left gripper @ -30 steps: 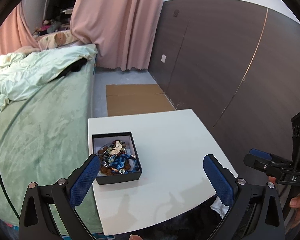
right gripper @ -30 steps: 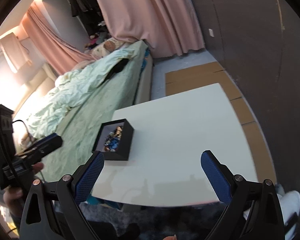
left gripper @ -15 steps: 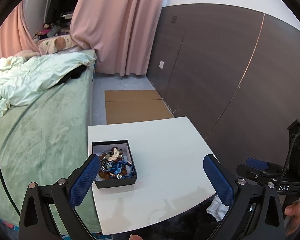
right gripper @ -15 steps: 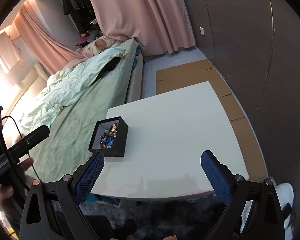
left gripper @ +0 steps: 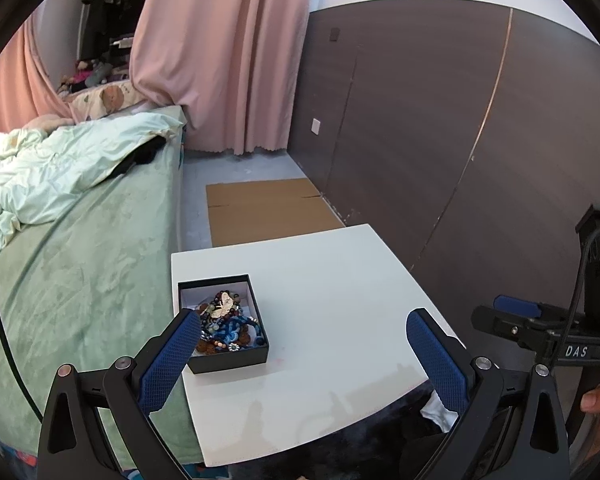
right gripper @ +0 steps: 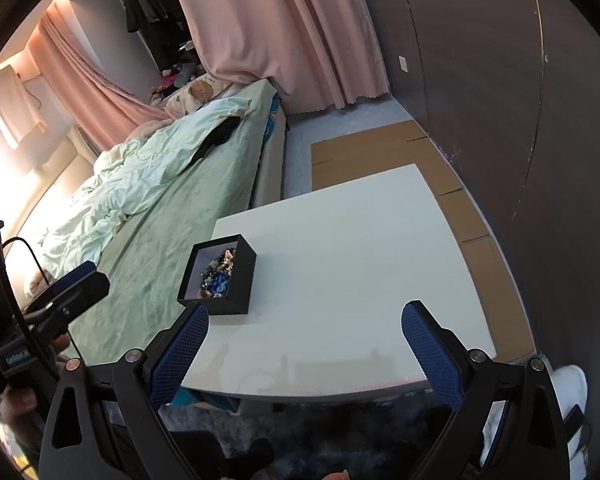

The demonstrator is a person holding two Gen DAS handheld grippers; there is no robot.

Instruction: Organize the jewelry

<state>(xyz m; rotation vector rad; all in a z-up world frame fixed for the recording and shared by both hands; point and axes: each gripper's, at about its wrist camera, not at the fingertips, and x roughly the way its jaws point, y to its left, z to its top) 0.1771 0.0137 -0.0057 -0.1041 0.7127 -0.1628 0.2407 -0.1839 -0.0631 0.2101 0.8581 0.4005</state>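
Black box is sitting at 9 o'clock on the white table, all the jewelry heaped inside, none outside. Both views are pulling back and up versus a second ago. Left gripper and right gripper are hanging spread wide, holding nothing. Fits either pre-sorting or everything already packed away.

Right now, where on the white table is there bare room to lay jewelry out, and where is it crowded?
The white table is bare everywhere right of the black box, out to the edge by the dark wall, plus the strip along the near edge. The only crowded spot is the bed-side edge, where the box sits heaped with tangled jewelry.
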